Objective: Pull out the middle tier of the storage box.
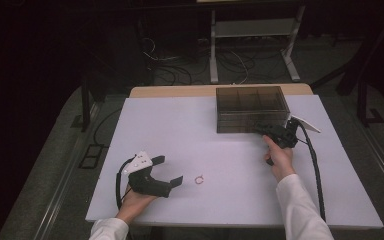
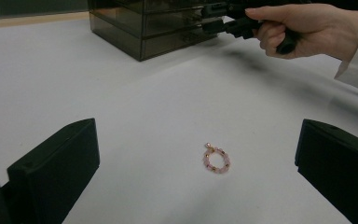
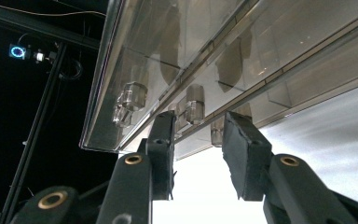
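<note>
With our right gripper point(image 3: 196, 140) closing around a clear knob point(image 3: 195, 109) on the drawer box point(image 1: 250, 107), nothing is opened yet, and the pink bracelet point(image 2: 216, 159) lies untouched on the table point(image 1: 190, 130) before our wide-open left gripper point(image 1: 169, 171).

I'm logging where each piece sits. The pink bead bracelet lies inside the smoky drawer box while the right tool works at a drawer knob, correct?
Not quite: the bracelet lies on the white table before the left tool, as the left gripper view shows. The right tool is at the drawer box.
</note>
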The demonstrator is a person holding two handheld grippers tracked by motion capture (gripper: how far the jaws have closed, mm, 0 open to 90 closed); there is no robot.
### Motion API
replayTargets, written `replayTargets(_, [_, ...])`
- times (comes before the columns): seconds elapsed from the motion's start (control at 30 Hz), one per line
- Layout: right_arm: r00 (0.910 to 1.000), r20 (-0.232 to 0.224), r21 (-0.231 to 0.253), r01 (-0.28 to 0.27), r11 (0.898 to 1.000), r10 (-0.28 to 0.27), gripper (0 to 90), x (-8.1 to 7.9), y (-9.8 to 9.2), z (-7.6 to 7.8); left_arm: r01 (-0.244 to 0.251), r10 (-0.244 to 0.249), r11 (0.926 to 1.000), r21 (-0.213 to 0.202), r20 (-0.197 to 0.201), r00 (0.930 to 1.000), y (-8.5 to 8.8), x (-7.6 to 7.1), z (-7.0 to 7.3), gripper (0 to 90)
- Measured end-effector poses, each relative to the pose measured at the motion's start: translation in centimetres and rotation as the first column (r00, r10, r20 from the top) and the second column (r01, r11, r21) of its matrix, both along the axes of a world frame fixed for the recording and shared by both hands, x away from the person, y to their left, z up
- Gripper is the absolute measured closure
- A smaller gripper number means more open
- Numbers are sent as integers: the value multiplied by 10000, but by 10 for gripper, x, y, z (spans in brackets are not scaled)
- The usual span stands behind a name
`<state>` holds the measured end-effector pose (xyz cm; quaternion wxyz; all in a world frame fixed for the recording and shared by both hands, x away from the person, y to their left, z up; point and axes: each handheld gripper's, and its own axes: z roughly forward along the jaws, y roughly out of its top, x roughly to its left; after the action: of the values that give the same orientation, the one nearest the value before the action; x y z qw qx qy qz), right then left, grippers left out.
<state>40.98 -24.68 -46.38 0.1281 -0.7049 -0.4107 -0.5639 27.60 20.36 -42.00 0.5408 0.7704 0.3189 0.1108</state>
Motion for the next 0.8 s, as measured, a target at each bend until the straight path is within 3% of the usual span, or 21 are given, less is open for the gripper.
replayTargets(0.8, [9991, -132, 462, 405, 9981, -399, 788, 2, 4, -1, 2, -2, 10000, -5, -12, 10000, 0, 0, 0, 0])
